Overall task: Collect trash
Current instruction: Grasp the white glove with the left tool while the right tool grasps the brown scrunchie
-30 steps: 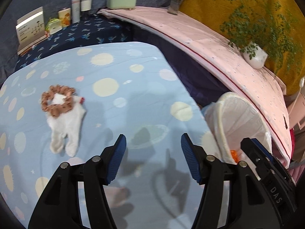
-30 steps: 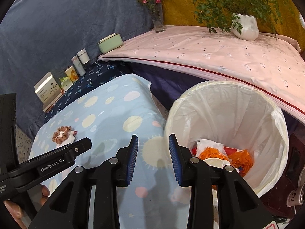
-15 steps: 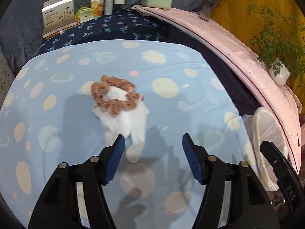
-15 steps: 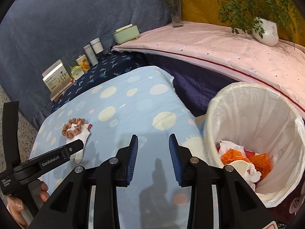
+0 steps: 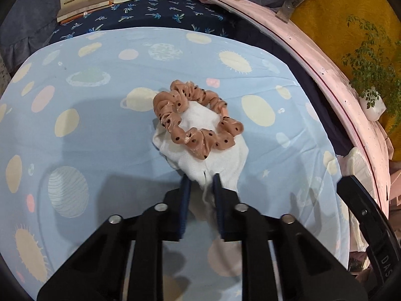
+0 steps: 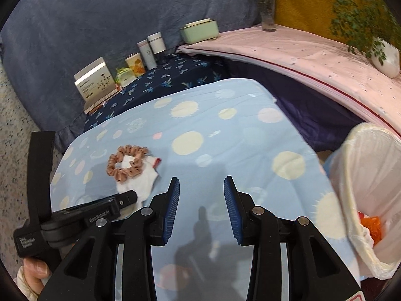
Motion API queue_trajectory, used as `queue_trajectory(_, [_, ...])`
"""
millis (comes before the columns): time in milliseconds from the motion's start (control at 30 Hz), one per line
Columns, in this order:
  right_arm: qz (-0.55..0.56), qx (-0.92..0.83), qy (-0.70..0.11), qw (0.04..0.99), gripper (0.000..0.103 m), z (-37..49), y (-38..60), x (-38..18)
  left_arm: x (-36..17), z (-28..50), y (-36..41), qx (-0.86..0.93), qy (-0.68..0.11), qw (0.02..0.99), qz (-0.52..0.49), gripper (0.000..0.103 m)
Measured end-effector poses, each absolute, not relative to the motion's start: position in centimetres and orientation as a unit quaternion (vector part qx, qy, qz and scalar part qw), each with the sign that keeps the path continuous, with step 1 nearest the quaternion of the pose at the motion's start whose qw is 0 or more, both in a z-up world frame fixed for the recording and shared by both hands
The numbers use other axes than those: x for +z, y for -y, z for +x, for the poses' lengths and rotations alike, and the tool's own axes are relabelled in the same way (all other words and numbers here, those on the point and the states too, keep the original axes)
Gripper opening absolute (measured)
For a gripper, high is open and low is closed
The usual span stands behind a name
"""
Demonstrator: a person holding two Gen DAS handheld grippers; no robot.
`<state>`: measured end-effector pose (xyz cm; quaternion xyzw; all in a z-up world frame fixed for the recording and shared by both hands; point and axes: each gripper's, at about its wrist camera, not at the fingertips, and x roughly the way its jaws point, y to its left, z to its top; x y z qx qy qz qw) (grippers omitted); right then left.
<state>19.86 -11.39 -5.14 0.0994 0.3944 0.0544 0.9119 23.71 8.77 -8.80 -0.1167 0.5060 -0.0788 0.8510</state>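
Left hand-held gripper (image 5: 201,183) pinches the white cloth's (image 5: 200,150) near edge; right hand-held gripper (image 6: 201,188) gapes, empty.

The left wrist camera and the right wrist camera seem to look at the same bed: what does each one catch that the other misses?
Only the left wrist view shows the left gripper with its fingers closed on the white cloth's near end. Only the right wrist view shows the open right gripper and orange trash inside the lined trash bin. Both show the polka-dot scrunchie lying on the cloth, on the planet-print sheet.
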Motion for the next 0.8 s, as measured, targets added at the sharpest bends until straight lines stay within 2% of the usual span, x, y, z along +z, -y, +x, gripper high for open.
queue_trajectory(67, [0.095,0.067,-0.397,0.91,0.036,20.4,10.0,-5.3,-8.8,23.4,-9.3,-0.086,-0.506,0.85,-0.121,0.008])
queue_trajectory(633, [0.067,0.168,-0.422,0.889,0.036,22.7,-0.7,-6.8,-9.2,19.3,-15.4,-0.092,-0.509,0.843,-0.146,0.008])
queue_trajectory(800, [0.056,0.185,-0.433,0.881,0.03,22.8,-2.8,-7.8,-9.4,18.8,-16.2,-0.094,-0.507,0.843,-0.152,0.008])
